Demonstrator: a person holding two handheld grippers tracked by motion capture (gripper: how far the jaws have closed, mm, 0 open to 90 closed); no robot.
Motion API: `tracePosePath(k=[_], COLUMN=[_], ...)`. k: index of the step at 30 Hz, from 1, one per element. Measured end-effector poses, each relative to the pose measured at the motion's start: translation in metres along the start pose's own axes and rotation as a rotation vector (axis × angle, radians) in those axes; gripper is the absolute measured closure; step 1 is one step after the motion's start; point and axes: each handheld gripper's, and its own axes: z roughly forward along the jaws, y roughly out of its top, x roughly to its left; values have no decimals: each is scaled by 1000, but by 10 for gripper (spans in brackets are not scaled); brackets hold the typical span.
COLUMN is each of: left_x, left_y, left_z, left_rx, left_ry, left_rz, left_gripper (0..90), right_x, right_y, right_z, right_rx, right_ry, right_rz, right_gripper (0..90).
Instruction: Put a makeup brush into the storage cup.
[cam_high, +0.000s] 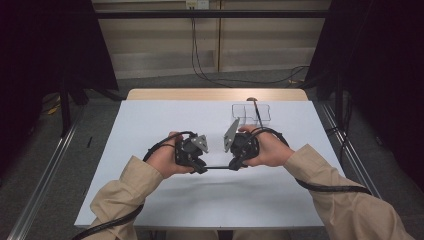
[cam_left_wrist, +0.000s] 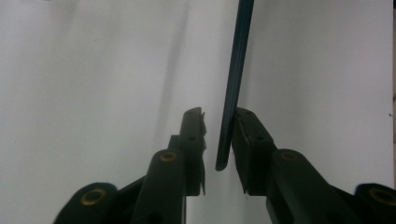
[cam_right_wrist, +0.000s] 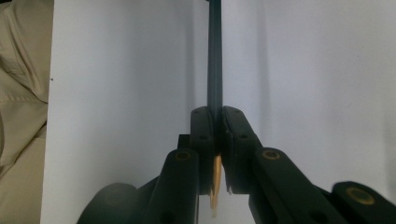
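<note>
A thin dark green pencil (cam_high: 216, 167) lies level between my two grippers, which face each other over the middle of the white table (cam_high: 150, 120). My right gripper (cam_high: 233, 165) is shut on the pencil (cam_right_wrist: 215, 56) near its sharpened wooden tip, which pokes back between the pads. My left gripper (cam_high: 202, 168) stands around the pencil's blunt end (cam_left_wrist: 232, 93). In the left gripper view, the left gripper (cam_left_wrist: 219, 114) has one pad touching the shaft and a narrow gap on the other side.
A clear plastic box with compartments (cam_high: 250, 114) stands behind the right hand, with a dark stick (cam_high: 258, 112) leaning in it. A beige sleeve (cam_right_wrist: 18, 70) borders the right gripper view. Cables trail from both grippers toward the table's front edge.
</note>
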Motion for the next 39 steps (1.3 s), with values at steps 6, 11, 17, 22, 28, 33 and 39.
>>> tracePosePath(k=[6,11,17,22,28,33,39], left_x=[-1,-2,0,-5,-5,-4,-2], left_y=[1,1,1,4,3,0,-5], left_z=[4,7,9,11,10,9,8], left_rx=[29,37,53,62,31,10,-19], left_ry=[-9,-17,-22,-26,-50,-61,-50], left_rz=[11,3,6,29,9,-9,-25], left_gripper=[822,833,833,852,859,859,859], right_x=[1,0,0,0,-2,-4,-7], right_y=[0,-1,0,-1,-5,-8,-13], right_z=[1,1,-4,-4,-4,-6,-7], right_rx=[1,-7,-23,-24,-55,-91,-133], right_ry=[-2,-3,-10,-10,-4,-17,-39], right_rz=[-2,-10,-14,-18,16,44,68], right_gripper=[840,839,839,831,736,598,459])
